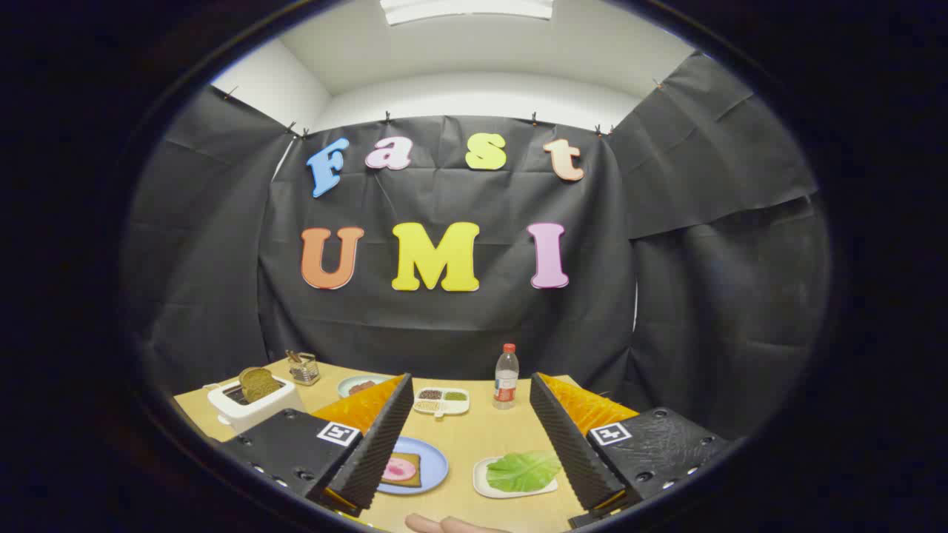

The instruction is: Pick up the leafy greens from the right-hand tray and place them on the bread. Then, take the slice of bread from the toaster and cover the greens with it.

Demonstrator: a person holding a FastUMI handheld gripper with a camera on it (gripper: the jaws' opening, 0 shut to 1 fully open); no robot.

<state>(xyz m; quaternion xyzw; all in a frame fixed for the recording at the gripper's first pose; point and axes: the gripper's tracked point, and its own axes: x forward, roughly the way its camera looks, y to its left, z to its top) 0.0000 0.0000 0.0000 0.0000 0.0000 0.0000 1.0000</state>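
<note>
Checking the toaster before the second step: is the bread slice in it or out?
In. The bread slice stands up from the toaster slot. The gripper is open, holding nothing.

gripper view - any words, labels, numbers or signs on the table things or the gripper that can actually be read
Bottle: red label band, print too small to read.
Gripper, fingers open above the table: a square black-and-white marker on each finger mount, a pattern and not text.
Toaster, sectioned dish, plates: no writing that I can make out.
</note>
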